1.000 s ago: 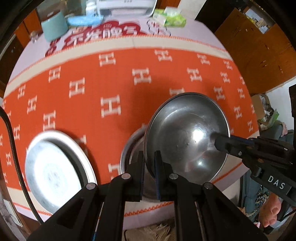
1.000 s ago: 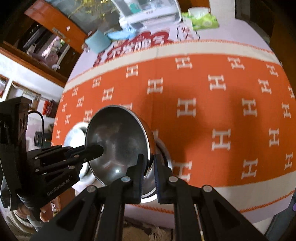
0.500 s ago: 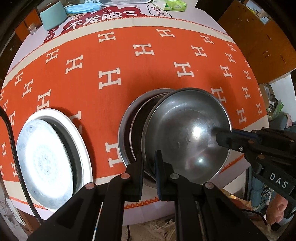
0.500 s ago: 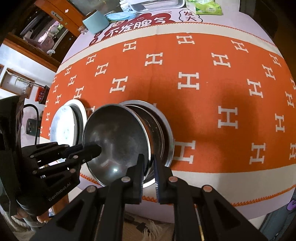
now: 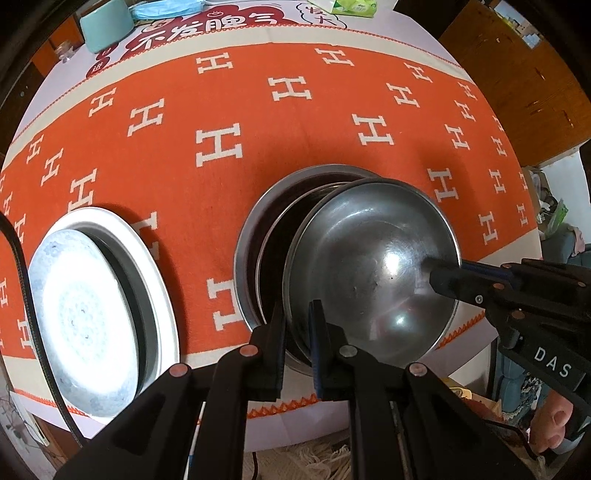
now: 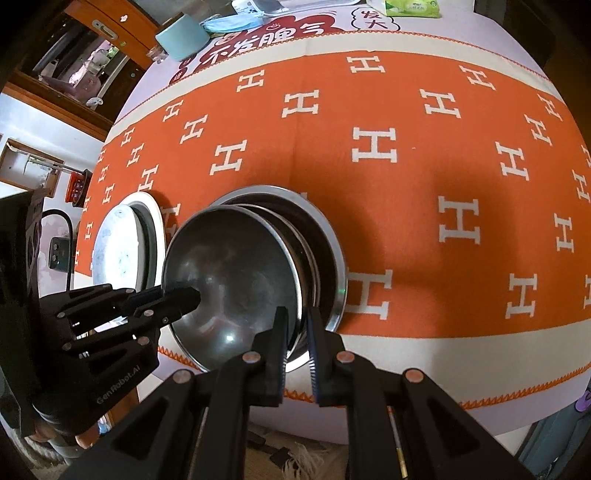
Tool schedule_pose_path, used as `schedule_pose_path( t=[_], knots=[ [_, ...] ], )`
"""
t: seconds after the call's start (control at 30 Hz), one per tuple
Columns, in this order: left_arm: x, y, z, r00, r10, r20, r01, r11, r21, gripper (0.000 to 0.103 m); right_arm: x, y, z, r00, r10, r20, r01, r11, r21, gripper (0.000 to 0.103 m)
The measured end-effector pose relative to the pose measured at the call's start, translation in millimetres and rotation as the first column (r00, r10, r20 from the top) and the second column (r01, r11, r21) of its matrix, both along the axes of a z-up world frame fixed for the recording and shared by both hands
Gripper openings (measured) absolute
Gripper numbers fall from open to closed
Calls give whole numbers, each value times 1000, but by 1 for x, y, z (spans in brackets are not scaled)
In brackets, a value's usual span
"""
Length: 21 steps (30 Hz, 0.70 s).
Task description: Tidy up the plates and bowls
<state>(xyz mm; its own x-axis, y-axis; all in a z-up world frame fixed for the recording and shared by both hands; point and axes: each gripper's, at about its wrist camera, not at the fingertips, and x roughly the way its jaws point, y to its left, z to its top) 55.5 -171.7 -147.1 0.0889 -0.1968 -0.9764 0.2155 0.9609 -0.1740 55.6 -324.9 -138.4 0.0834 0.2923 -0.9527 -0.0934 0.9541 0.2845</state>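
Observation:
A steel bowl (image 5: 373,266) (image 6: 236,280) hangs tilted just above a stack of steel bowls (image 5: 273,218) (image 6: 321,243) near the table's front edge. My left gripper (image 5: 297,325) is shut on the bowl's near-left rim. My right gripper (image 6: 295,328) is shut on the opposite rim and shows in the left wrist view (image 5: 443,280). A white patterned plate (image 5: 85,310) (image 6: 118,243) lies in a white dish (image 5: 155,266) to the left.
An orange H-patterned cloth (image 5: 258,129) covers the table. At the far edge stand a teal cup (image 5: 107,26) (image 6: 181,37), a blue face mask (image 6: 229,22) and a green tissue pack (image 6: 410,7). A wooden cabinet (image 5: 517,74) stands to the right.
Both grippers have carried the steel bowl down and toward the stack. The bowl stack and the white plate have come more fully into view.

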Motion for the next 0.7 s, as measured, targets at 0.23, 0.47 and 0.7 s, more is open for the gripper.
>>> schedule_pose_path(
  t=[0.23, 0.47, 0.7],
  knots=[
    [1, -5, 6, 1000, -13, 27, 14, 1000, -4, 26, 1, 6, 3, 1000, 17, 22, -16, 999, -35, 11],
    [3, -8, 19, 997, -29, 78, 29, 1000, 7, 51, 3, 3, 19, 996, 16, 90, -11, 998, -60, 11],
    [5, -9, 28, 993, -36, 115, 37, 999, -4, 67, 6, 0, 21, 996, 14, 92, -10, 999, -40, 11]
  ],
)
